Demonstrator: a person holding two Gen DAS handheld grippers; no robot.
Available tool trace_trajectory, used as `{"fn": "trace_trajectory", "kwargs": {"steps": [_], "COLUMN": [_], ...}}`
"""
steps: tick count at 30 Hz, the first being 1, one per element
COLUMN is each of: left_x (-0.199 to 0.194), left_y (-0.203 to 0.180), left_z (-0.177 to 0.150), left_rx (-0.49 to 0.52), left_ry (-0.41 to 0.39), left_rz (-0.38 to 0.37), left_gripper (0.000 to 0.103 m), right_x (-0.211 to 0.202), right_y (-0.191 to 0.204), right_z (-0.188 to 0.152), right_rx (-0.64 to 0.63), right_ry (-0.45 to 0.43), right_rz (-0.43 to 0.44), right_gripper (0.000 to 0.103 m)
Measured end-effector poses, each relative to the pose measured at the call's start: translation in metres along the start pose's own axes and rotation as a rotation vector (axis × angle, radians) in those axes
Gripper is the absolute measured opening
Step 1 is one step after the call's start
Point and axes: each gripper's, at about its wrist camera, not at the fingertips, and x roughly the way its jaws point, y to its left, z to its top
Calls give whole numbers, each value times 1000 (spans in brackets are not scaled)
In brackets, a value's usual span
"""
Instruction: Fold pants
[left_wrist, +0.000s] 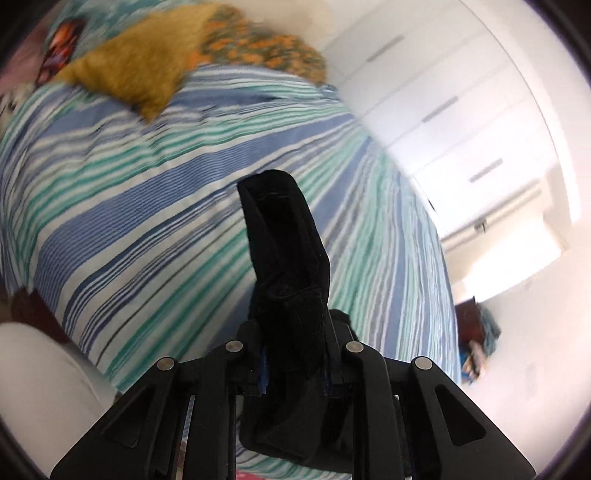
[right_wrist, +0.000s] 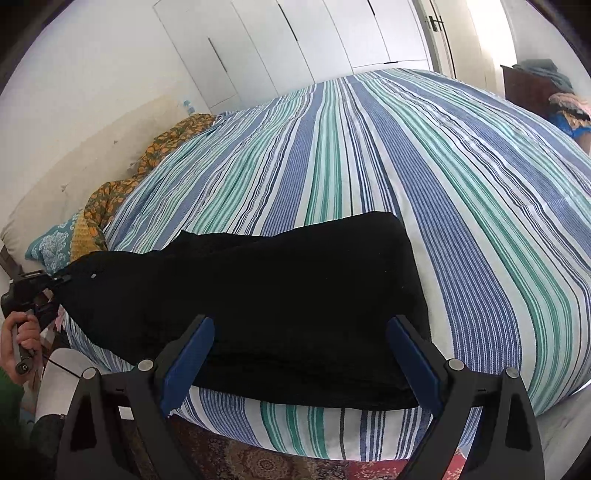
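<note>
Pants (right_wrist: 277, 295): black, lying across near edge of striped bed (right_wrist: 461, 177), already doubled along length. Left tongs (left_wrist: 295, 343) pinched on one end of fabric, lifted clear of bed. Right tongs (right_wrist: 299, 365) spread wide, hovering over near hem, gripping nothing. Step judged: crosswise fold starting. Next move likely calls for carrying lifted end over toward opposite end, edges aligned, lower layer undragged.

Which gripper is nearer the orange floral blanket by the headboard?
Left. The left gripper grips the pants beside the floral blanket; the right gripper hangs open farther away.
</note>
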Motion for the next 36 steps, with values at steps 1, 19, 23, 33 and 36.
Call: {"fn": "trace_trajectory", "kwargs": {"steps": [1,19,23,33,36], "left_x": [-6,163,119,75,111], "left_y": [-27,-290,-295,-192,-156], "left_z": [-4,-310,-288,-160,-177], "left_rx": [79,1033,1019,780,751], "left_ry": [-1,552,522,257,365], "left_rz": [-11,-102,-220,65,134], "left_gripper": [19,42,64,53,39], "right_x": [-1,-88,-85,-17,11], "right_y": [-4,-109,-135,-120,-104], "right_z": [1,11,3,28,44], "right_rx": [16,418,546,550,435], "right_ry": [-10,-343,-338,-64,112], "right_rz": [-1,-86,-32,486,468], "right_gripper": [94,94,94,91,79]}}
